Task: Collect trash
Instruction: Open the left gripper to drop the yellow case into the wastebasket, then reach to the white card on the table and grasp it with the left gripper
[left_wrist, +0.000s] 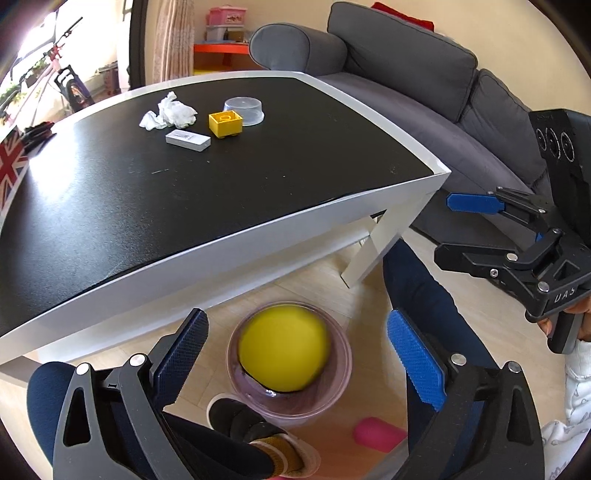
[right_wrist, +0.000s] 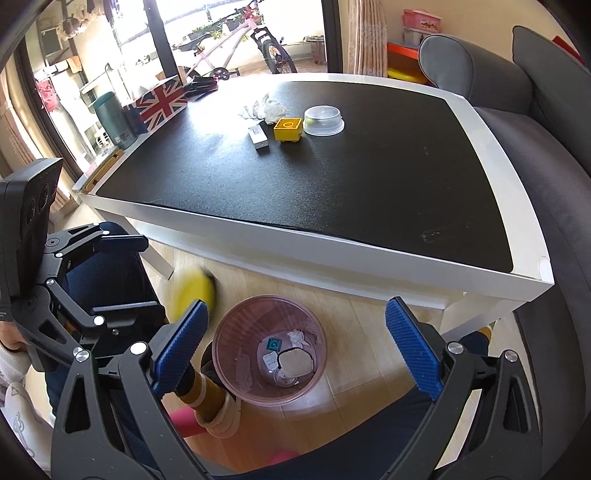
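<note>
Left wrist view: left gripper (left_wrist: 295, 363) with fingers spread wide and empty above a pink wastebasket (left_wrist: 343, 373) on the floor; a blurred yellow object (left_wrist: 283, 348) (identity unclear) lies over the basket's mouth. Right gripper (right_wrist: 293, 345), fingers likewise wide and empty, looks into the wastebasket (right_wrist: 236, 354), which holds paper scraps. On the black worktop (left_wrist: 110, 206): crumpled tissue (left_wrist: 168, 112), small white box (left_wrist: 188, 140), yellow toy brick (left_wrist: 225, 124), clear plastic lid (left_wrist: 244, 110).
</note>
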